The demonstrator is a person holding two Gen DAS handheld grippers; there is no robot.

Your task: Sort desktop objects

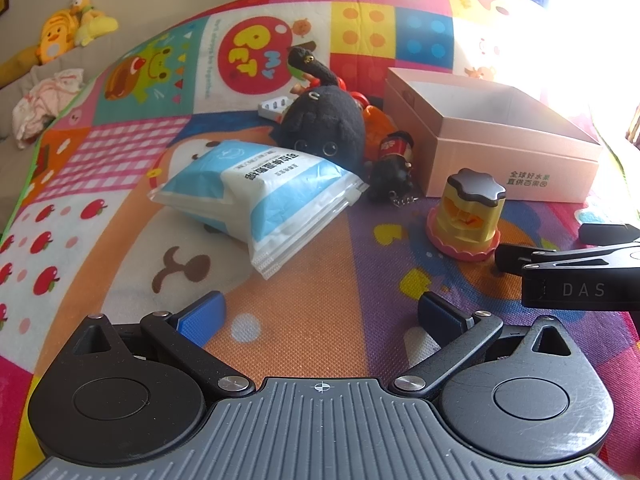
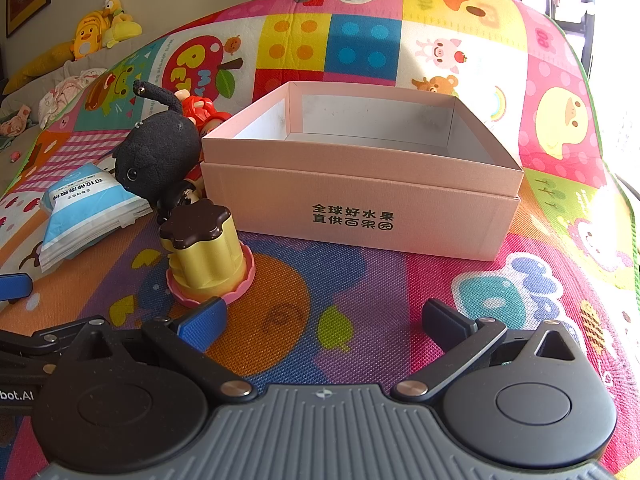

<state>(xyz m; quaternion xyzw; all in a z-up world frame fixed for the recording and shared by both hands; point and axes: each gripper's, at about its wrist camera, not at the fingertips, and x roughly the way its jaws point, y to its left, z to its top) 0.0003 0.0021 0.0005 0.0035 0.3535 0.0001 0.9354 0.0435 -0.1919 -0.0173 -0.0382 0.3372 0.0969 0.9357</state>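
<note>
Standing upright on the colourful cartoon-patterned play mat (image 2: 360,300), which is covering the surface, a yellow fluted plastic toy jar (image 2: 206,254) with a dark brown flower-shaped lid and a pink scalloped base is keeping its long axis vertical, lid pointing up. It is sitting just beside the front left corner of the open pink cardboard box (image 2: 360,200), whose printed long side is facing the right wrist camera. A black plush cat (image 1: 324,128) is leaning behind the jar, its tail pointing up. A blue and white plastic packet (image 1: 264,196) is lying flat to the left of the cat, its long axis running diagonally.

Both tongs are hovering over the mat with nothing between them. The left tongs (image 1: 322,316) are gaping wide. The right tongs (image 2: 324,318) are also spread wide, the blue left pad (image 2: 202,322) sitting just in front of the jar's pink base.
</note>
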